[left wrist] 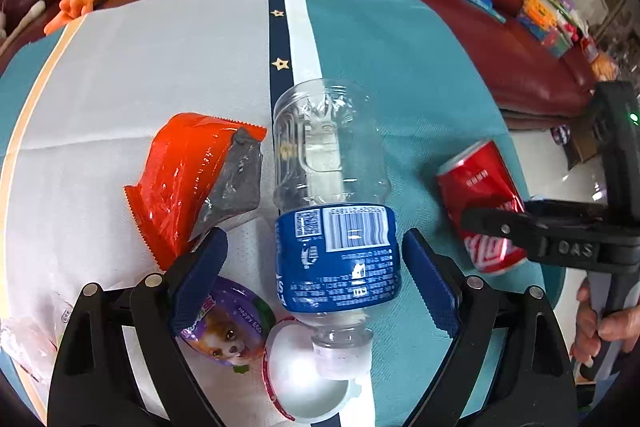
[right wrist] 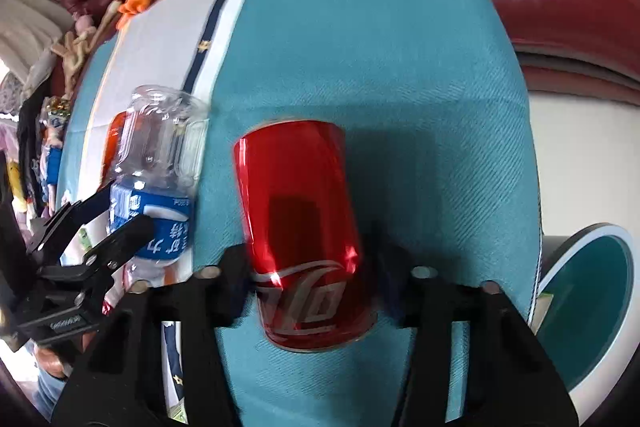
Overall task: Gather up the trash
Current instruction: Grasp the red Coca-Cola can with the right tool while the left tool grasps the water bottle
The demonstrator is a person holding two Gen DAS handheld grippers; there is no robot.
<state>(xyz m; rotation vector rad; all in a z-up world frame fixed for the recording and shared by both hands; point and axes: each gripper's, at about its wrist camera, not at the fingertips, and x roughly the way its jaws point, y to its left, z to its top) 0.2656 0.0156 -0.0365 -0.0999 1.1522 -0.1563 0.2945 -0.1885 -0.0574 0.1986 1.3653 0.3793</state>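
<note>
While the right gripper [right wrist: 314,291] clamps the lying red can [right wrist: 300,211], the left gripper [left wrist: 316,275] stands wide astride the clear bottle [left wrist: 332,187]; only the left wrist view shows the orange wrapper [left wrist: 188,179] beyond its left finger.

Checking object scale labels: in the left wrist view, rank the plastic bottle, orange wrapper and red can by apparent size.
1. plastic bottle, largest.
2. orange wrapper.
3. red can, smallest, though the right tongs cover part of it, so its rank is unsure.
</note>
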